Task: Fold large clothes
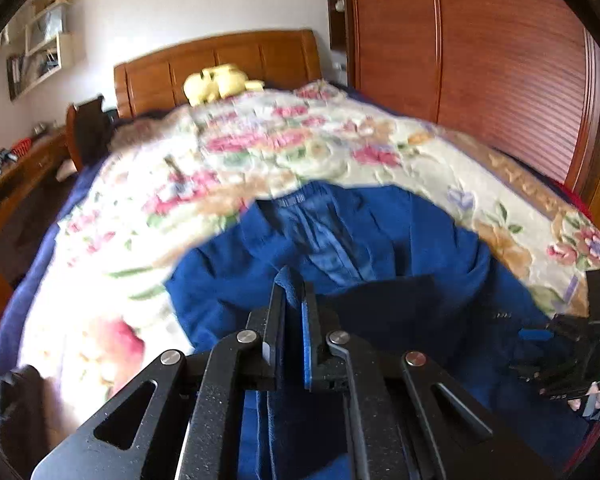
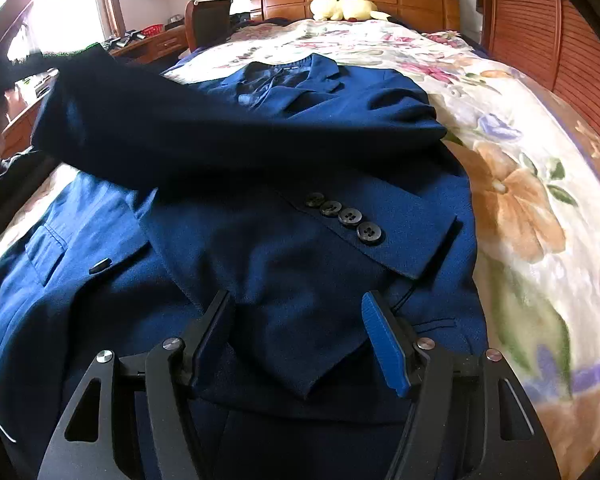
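Lifting: L gripper [image 1: 294, 292] fingers clamped on dark blue wool suit jacket [image 2: 300, 128] sleeve
R gripper [image 2: 296, 316]: fingers apart, empty
Tip: lay sleeve flat across chest, no bunching

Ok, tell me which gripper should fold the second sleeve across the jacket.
Left. The left gripper is shut on the raised sleeve of the blue jacket; the right gripper hovers open over the sleeve already folded.

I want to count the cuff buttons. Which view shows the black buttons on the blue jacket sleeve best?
The right wrist view: four black cuff buttons lie in a sharp row on the blue jacket sleeve. The left wrist view is blurred, and no buttons can be made out there.
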